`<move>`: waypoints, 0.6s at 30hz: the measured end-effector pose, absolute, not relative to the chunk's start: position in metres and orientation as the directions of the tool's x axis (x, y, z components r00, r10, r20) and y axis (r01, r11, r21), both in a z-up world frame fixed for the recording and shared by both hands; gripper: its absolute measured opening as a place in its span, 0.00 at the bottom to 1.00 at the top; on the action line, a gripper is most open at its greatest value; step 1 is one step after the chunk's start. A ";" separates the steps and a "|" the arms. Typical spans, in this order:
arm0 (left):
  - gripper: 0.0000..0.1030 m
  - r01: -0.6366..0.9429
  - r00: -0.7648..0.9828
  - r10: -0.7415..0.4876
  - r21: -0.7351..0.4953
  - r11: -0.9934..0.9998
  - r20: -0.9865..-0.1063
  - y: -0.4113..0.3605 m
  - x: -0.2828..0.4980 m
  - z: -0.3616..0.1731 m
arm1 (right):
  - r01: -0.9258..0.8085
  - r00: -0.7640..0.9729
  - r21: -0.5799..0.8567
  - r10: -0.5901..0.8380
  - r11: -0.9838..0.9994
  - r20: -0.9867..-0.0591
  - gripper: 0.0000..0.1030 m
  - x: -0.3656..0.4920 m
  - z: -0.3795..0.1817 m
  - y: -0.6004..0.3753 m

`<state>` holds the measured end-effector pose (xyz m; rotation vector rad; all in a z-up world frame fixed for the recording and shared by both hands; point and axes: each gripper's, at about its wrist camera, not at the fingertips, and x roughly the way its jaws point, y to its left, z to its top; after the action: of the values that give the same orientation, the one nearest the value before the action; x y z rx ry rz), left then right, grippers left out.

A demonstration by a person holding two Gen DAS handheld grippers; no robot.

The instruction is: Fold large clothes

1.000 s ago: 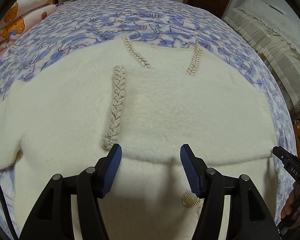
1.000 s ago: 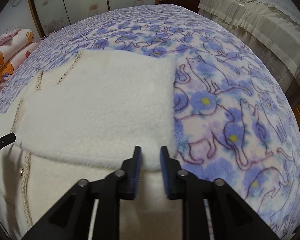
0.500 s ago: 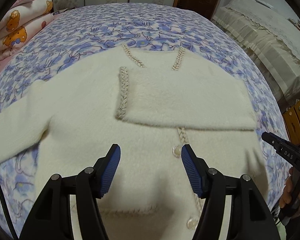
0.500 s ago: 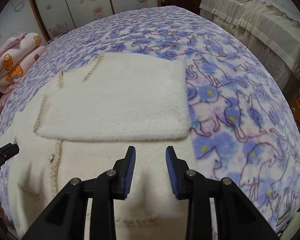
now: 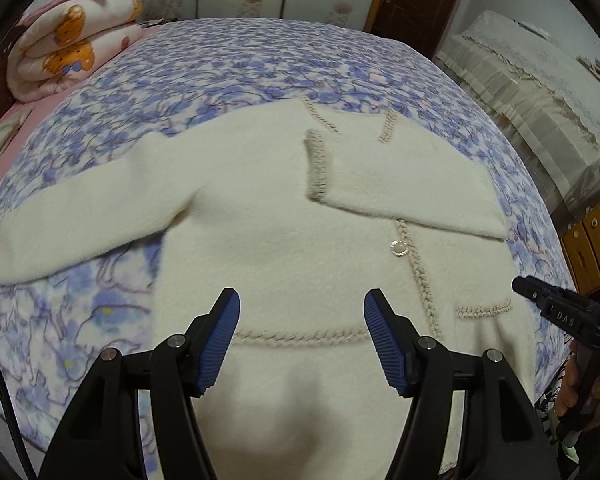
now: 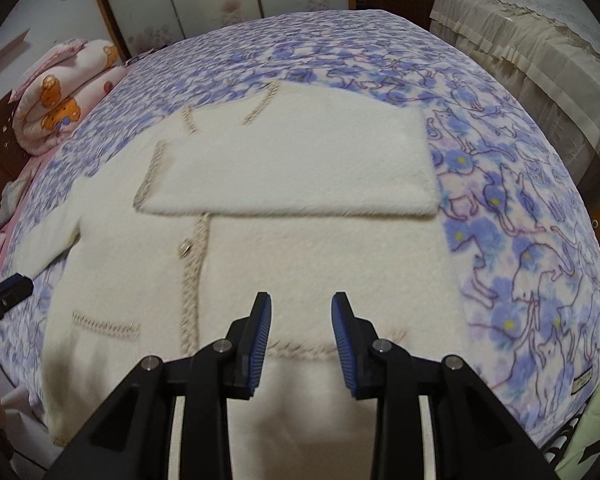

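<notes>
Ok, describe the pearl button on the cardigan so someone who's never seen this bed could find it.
A cream cardigan lies flat on the blue floral blanket. Follow its braided front edging down from the folded sleeve: the pearl button sits beside that braid, just below the sleeve's edge. It is the only round, shiny thing there.

The room was evenly, softly lit, with no glare. A faint shadow lay on the cardigan [image 5: 284,232] near the lens. Motion blur smeared the blanket [image 6: 520,208] pattern and braid trim. Fisheye bending curved the bed, and dark vignetting filled the corners.
</notes>
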<state>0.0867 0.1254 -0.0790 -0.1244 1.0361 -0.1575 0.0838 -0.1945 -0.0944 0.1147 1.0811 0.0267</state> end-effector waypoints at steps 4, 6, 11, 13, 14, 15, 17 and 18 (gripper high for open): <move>0.62 0.004 0.507 -0.166 -0.190 0.982 -0.846 0.170 0.075 -0.079 | -0.003 0.456 0.106 0.096 0.994 -0.885 0.30 0.078 -0.092 -0.163; 0.62 -0.039 0.509 -0.155 -0.203 0.978 -0.847 0.197 0.068 -0.080 | -0.032 0.453 0.109 0.111 0.994 -0.885 0.30 0.078 -0.089 -0.144; 0.62 -0.136 0.498 -0.131 -0.227 0.964 -0.857 0.248 0.055 -0.089 | -0.108 0.461 0.103 0.141 0.989 -0.876 0.30 0.084 -0.078 -0.093; 0.62 -0.167 0.484 -0.132 -0.240 0.956 -0.865 0.267 0.051 -0.097 | -0.136 0.461 0.110 0.162 0.985 -0.872 0.30 0.089 -0.073 -0.069; 0.62 -0.181 0.475 -0.133 -0.245 0.953 -0.870 0.275 0.050 -0.101 | -0.147 0.462 0.114 0.170 0.983 -0.871 0.30 0.091 -0.071 -0.059; 0.62 -0.196 0.465 -0.136 -0.251 0.948 -0.875 0.285 0.049 -0.107 | -0.160 0.463 0.116 0.178 0.980 -0.868 0.30 0.093 -0.068 -0.047; 0.62 -0.224 0.453 -0.141 -0.266 0.938 -0.880 0.301 0.044 -0.115 | -0.186 0.468 0.115 0.191 0.976 -0.863 0.30 0.096 -0.064 -0.026; 0.62 -0.241 0.445 -0.152 -0.282 0.929 -0.882 0.311 0.044 -0.121 | -0.202 0.470 0.111 0.196 0.973 -0.861 0.30 0.097 -0.062 -0.015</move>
<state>0.0440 0.3114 -0.1205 -0.3968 1.1165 0.0566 0.0968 -0.0149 -0.0616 -0.0068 1.0535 0.2438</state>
